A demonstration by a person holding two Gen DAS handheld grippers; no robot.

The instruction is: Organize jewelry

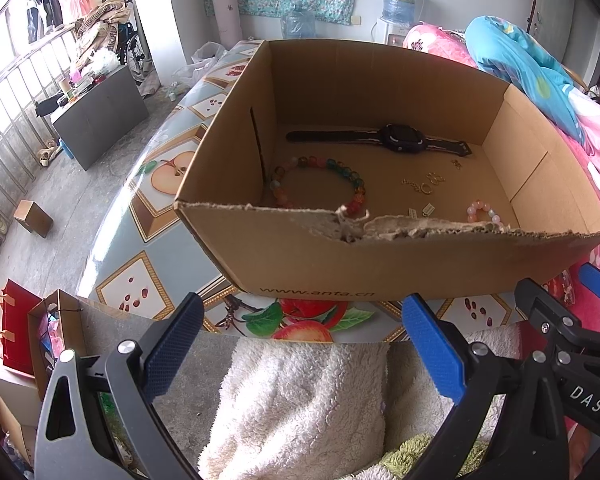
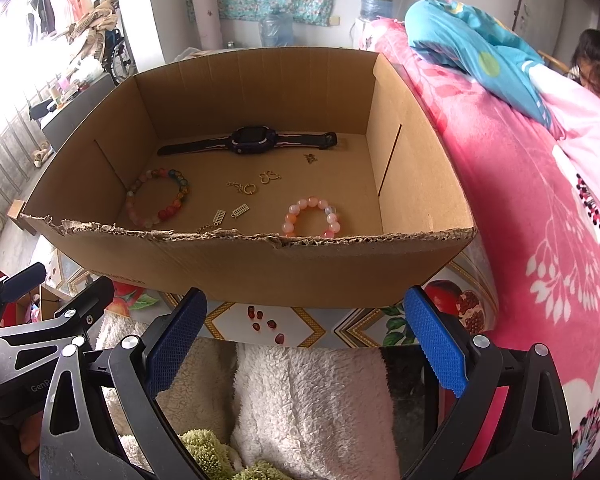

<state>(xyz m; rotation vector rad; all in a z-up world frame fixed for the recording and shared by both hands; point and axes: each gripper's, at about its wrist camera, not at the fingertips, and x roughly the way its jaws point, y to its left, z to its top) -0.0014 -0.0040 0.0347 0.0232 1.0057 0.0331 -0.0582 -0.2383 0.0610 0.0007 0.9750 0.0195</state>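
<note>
An open cardboard box [image 1: 380,264] [image 2: 228,264] stands on a fruit-print table. On its floor lie a black watch [image 1: 404,139] [image 2: 254,140] at the back, a multicoloured bead bracelet [image 1: 324,184] [image 2: 158,198] at the left, a pink bead bracelet [image 1: 485,216] [image 2: 312,216] near the front wall, and several small gold pieces [image 1: 426,184] [image 2: 256,186] in the middle. My left gripper [image 1: 304,344] and my right gripper [image 2: 304,344] hang open in front of the box, below its front wall, holding nothing.
White fleece clothing [image 1: 300,400] [image 2: 308,396] lies under both grippers. A pink floral quilt [image 2: 540,208] rises at the right of the table, with a person [image 2: 598,68] behind it. Left of the table are a concrete floor, a grey cabinet [image 1: 100,116] and bags [image 1: 20,328].
</note>
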